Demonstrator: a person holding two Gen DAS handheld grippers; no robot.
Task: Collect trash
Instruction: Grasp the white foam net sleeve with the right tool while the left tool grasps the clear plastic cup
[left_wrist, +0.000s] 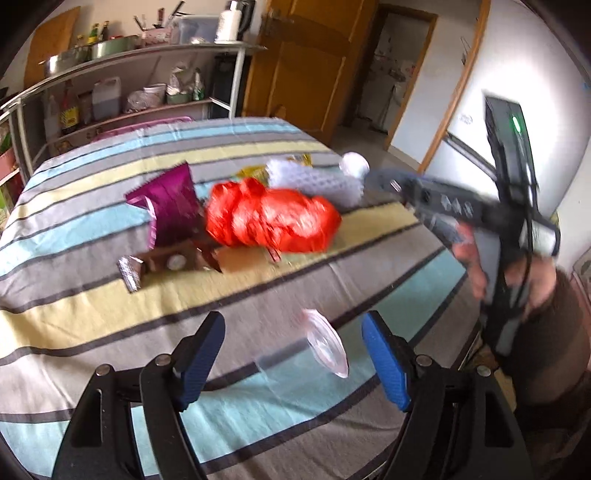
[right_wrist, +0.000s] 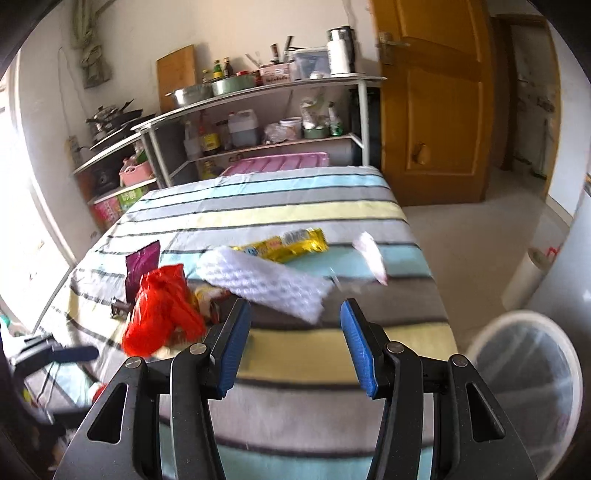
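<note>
Table: we see a striped cloth (right_wrist: 258, 210) in grey, pale blue and yellow over a table, with the trash gathered near its middle.
Left gripper (left_wrist: 293, 354): we hold it low over the near stripes; its blue-padded jaws stand wide, pressing on nothing.
Clear plastic cup (left_wrist: 325, 347): it lies on its side between the left jaws, nearer the right pad, with a gap to each pad.
Right gripper (right_wrist: 295, 343): our second tool has its jaws wide with only cloth between them; from the left wrist it shows at 3 o'clock, blurred, with a hand (left_wrist: 476, 266) on its grip.
Red plastic bag (left_wrist: 269, 216): crumpled, at 12 o'clock from the left jaws; from the right wrist it sits at 10 o'clock, just beside the left pad.
Purple foil wrapper (left_wrist: 170, 206): touching the red bag's 9 o'clock side, standing partly up.
White foam sheet (right_wrist: 262, 280): at 12 o'clock from the right jaws, its far end overlapping the yellow snack wrapper (right_wrist: 288, 243).
Brown carton piece (left_wrist: 173, 260): flat below the purple wrapper, with a small silver wrapper (left_wrist: 129, 273) at its 9 o'clock.
Bin (right_wrist: 524, 380): round, white, lined with clear plastic, on the floor at 3 o'clock from the right jaws, off the table's edge.
Background: we make out a metal shelf rack (right_wrist: 258, 110) with bottles and bowls, and a wooden door (right_wrist: 432, 103).
</note>
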